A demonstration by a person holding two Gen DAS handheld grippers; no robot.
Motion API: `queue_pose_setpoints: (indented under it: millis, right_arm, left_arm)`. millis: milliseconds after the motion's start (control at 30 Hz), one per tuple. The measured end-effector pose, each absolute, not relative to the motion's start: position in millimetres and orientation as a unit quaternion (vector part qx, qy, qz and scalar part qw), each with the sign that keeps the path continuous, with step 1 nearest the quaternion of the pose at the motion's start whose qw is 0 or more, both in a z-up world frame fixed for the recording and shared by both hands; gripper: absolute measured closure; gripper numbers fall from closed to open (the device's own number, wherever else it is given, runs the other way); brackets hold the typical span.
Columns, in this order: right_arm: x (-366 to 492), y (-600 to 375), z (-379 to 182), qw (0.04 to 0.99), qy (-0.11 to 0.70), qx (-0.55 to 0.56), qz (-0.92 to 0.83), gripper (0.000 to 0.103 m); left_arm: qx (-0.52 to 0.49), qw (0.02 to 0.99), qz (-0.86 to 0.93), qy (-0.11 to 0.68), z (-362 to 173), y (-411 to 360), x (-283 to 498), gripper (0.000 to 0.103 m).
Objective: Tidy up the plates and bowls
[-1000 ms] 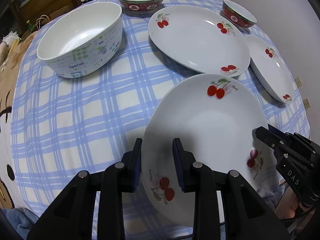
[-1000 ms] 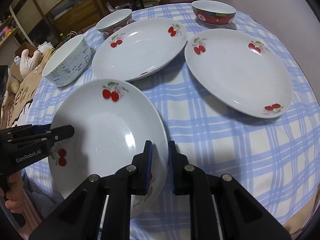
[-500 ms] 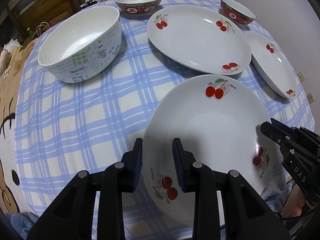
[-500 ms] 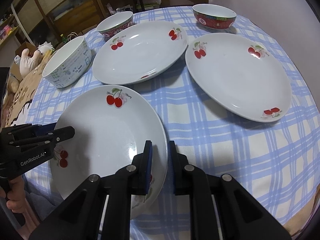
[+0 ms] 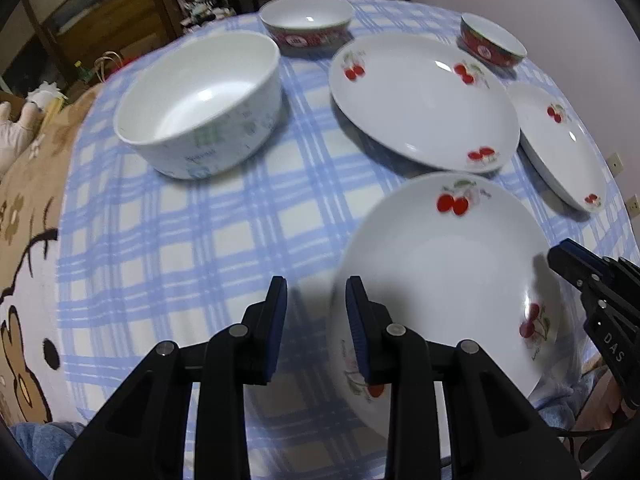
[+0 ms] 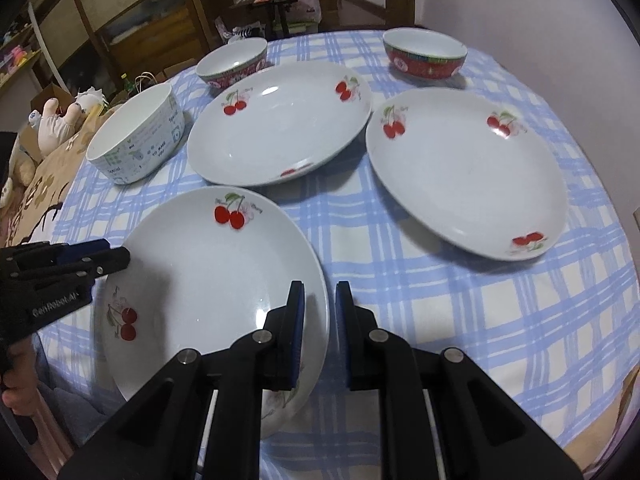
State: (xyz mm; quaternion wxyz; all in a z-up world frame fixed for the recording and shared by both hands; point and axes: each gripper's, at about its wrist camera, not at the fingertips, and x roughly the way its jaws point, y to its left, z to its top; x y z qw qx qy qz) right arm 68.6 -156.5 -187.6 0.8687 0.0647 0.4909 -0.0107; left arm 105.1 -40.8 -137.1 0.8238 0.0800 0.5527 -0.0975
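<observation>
Left wrist view: the left gripper (image 5: 316, 312) has its jaws parted, and the near plate (image 5: 448, 280) lies just to its right, with the plate's left rim at the right-hand pad and not between the two pads, so this claw holds nothing. The plate sits at the near edge of the table (image 5: 180, 240), tilted a little up toward the left as far as the blur lets me judge. The right gripper (image 5: 560, 258) shows at the plate's far right rim. Beyond lie a big white bowl (image 5: 200, 108) at far left, a middle plate (image 5: 420, 100), a third plate (image 5: 560, 144) at right, and two red bowls (image 5: 306, 24) at the far edge.

Right wrist view: the right gripper (image 6: 320, 312) straddles the near plate's (image 6: 200, 280) right rim, one pad over the plate's inside and one outside it. A gap shows between the pads, so I cannot tell whether they pinch the rim. The left gripper (image 6: 120, 256) points at the opposite rim, its tips nearly together.

This view alone shows the rim sitting between the right pads; the left view alone shows the left pads off the rim. By my judgement the right side is better placed to lift the plate toward the middle plate (image 6: 280, 120).
</observation>
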Motion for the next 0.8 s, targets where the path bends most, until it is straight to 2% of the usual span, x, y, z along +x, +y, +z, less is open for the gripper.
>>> queue_pose_setpoints:
  millis: [300, 367, 433, 567, 600, 667, 733, 800]
  right_arm:
    - [62.3, -158.3, -161.5, 0.895, 0.443, 0.039, -0.029, 0.086]
    - [60.6, -159.6, -154.7, 0.902, 0.43, 0.029, -0.037, 0.081]
    - [59.6, -162.3, -148.2, 0.907, 0.418, 0.029, -0.039, 0.073]
    - [59.6, -167.6, -134.4, 0.915, 0.4, 0.026, -0.042, 0.067]
    - [60.2, -168.7, -130.2, 0.918, 0.395, 0.024, -0.041, 0.063]
    - [62.1, -170.3, -124.4, 0.921, 0.387, 0.022, -0.039, 0.04]
    - [64.9, -171.1, -119.6, 0.924, 0.38, 0.028, -0.033, 0.035]
    - [70.5, -172.5, -115.9, 0.924, 0.379, 0.035, -0.025, 0.031]
  left_arm:
    - [0.072, 0.849, -0.084, 0.517, -114.8, -24.2, 107.4, 0.072]
    - [0.082, 0.851, -0.085, 0.512, -112.3, -24.5, 107.7, 0.07]
    - [0.088, 0.852, -0.084, 0.51, -110.5, -25.0, 108.1, 0.059]
    - [0.096, 0.858, -0.085, 0.498, -101.6, -26.2, 108.0, 0.049]
    - [0.088, 0.857, -0.087, 0.499, -99.4, -26.1, 108.9, 0.042]
    - [0.069, 0.855, -0.095, 0.505, -93.1, -26.3, 112.8, 0.03]
    - [0.063, 0.857, -0.101, 0.502, -87.3, -28.6, 116.0, 0.016]
    - [0.075, 0.864, -0.092, 0.489, -79.2, -32.6, 119.6, 0.014]
